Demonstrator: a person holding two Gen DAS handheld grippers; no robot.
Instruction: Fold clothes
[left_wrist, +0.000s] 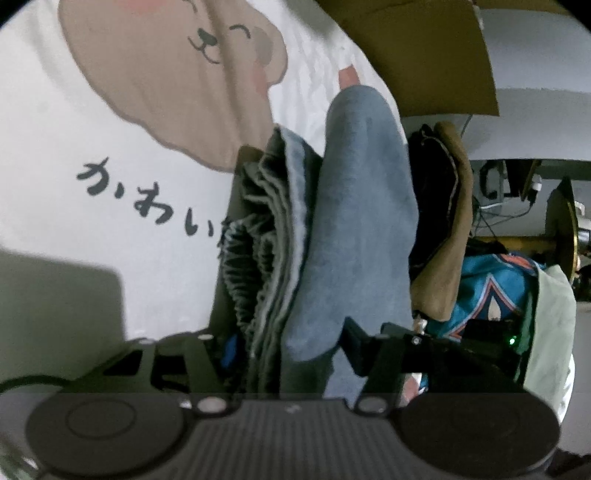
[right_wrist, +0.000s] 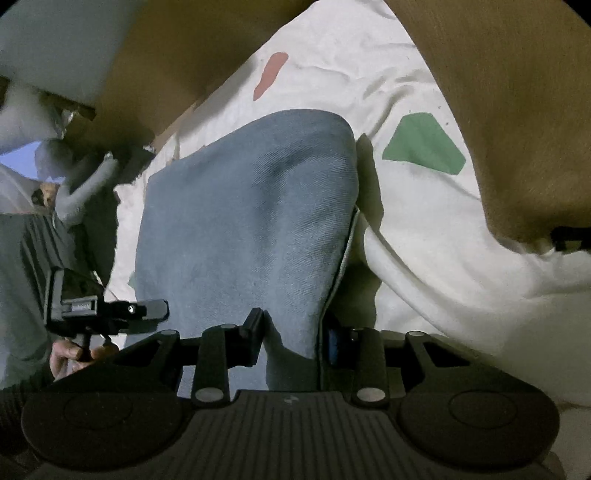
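A folded blue garment with grey ribbed layers beside it hangs bunched over a white bear-print sheet. My left gripper is shut on its lower edge, with cloth filling the gap between the fingers. In the right wrist view the same blue garment rises from my right gripper, which is shut on the fabric. The left gripper shows at the left of that view, held by a hand. The right gripper's black body sits close on the right in the left wrist view.
A brown garment and a teal patterned one lie to the right of the blue garment. A cardboard box stands behind it. The white sheet carries green and pink patches. Brown cardboard borders the sheet.
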